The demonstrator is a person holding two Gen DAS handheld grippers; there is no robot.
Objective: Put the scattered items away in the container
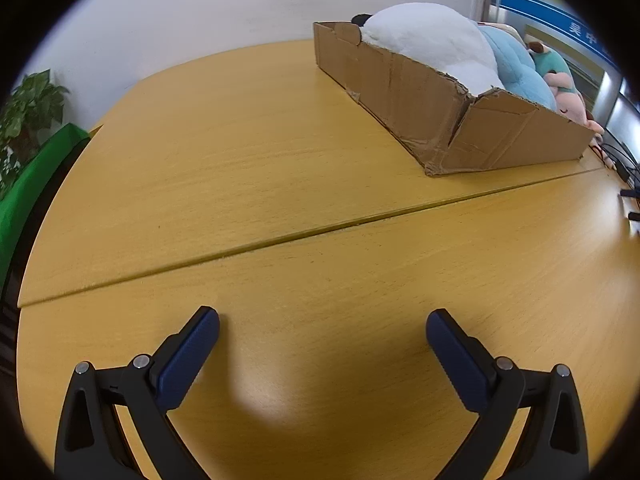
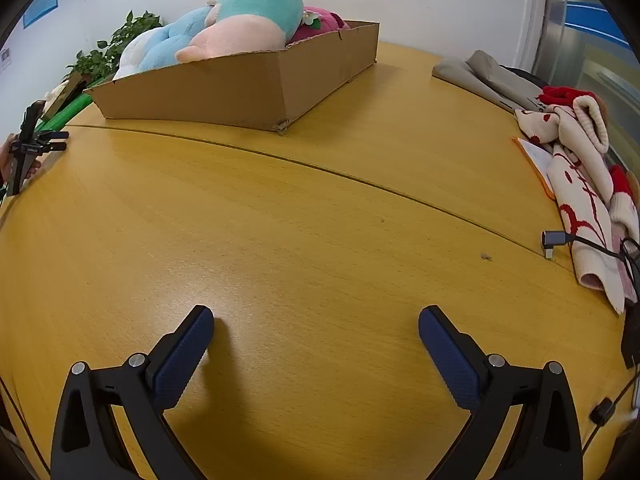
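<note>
Left wrist view: your left gripper (image 1: 322, 322) stood fully spread, holding nothing; the cardboard box (image 1: 448, 116) lay ahead to the right, long axis receding.

Right wrist view: your right gripper (image 2: 316, 320) likewise gaped empty over bare desk (image 2: 280, 240); the box sat ahead-left.

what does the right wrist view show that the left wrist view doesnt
Only the right wrist view: a red-and-cream knitted garment, folded grey cloth and a grey cable plug at the table's right edge. Only the left wrist view: a big white plush. Both: the brown cardboard box of plush toys on the yellow wooden table, and open, empty jaws.
</note>
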